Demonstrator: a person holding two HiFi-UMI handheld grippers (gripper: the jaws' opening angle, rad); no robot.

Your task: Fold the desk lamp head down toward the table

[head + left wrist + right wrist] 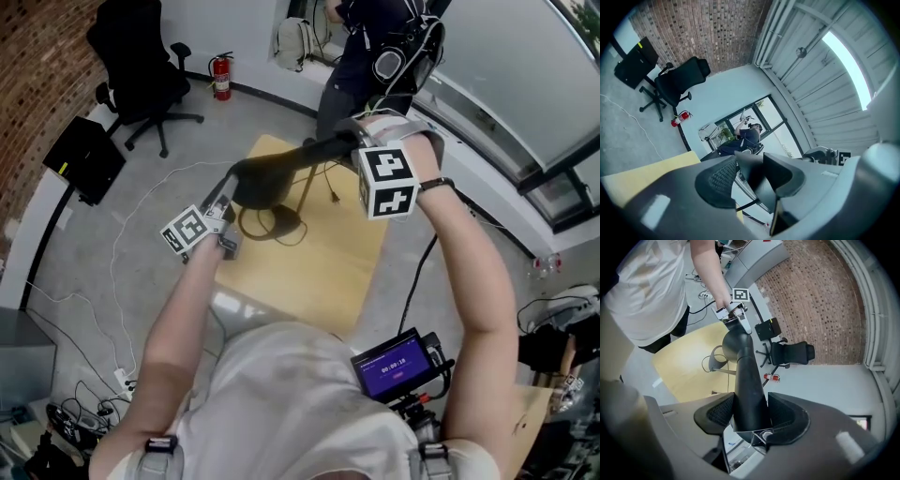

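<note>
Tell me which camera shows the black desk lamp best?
The right gripper view: the lamp runs from the right gripper out to the left gripper, base included. The head view shows it from above, one end behind the right gripper. The left gripper view catches only a dark piece between its jaws.

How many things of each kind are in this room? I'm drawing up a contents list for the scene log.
desk lamp: 1
grippers: 2, the left gripper and the right gripper, both closed on the desk lamp
table: 1
office chair: 1
fire extinguisher: 1
backpack: 1
Total: 7
</note>
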